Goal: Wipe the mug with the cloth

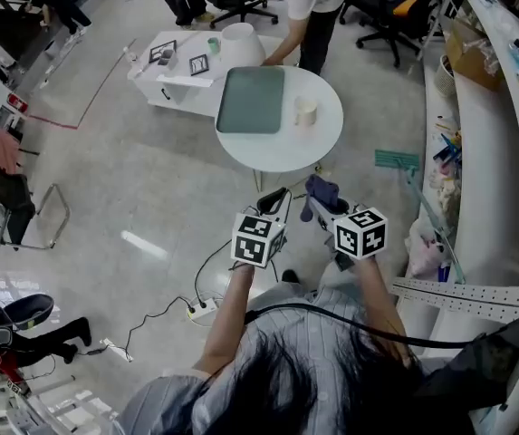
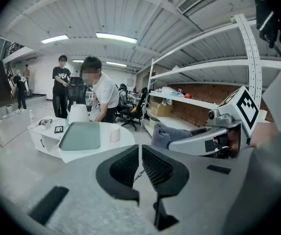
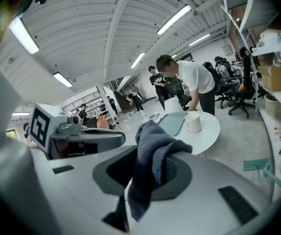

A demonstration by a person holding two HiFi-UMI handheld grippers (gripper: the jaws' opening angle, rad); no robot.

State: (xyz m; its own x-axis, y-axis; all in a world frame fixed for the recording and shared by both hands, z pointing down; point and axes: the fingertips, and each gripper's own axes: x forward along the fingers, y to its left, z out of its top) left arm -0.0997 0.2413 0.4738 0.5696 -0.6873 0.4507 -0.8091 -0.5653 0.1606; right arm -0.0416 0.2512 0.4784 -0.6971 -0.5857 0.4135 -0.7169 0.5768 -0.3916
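A cream mug [image 1: 305,110] stands on the round white table [image 1: 277,152], to the right of a grey-green tray [image 1: 252,100]. Both grippers are held over the floor, short of the table's near edge. My right gripper [image 1: 324,199] is shut on a dark blue-grey cloth [image 1: 321,190]; in the right gripper view the cloth [image 3: 155,151] drapes over the jaws, with the mug [image 3: 193,122] farther off. My left gripper [image 1: 273,203] is beside it, its jaws [image 2: 140,163] shut with nothing between them. From the left gripper view, the mug [image 2: 114,133] and the cloth [image 2: 164,135] both show.
A person [image 1: 312,3] bends over the table's far side beside a white cone-shaped object [image 1: 241,43]. A low white table [image 1: 173,80] with small items stands at the left. Shelving [image 1: 499,152] runs along the right. A power strip [image 1: 203,311] and cables lie on the floor.
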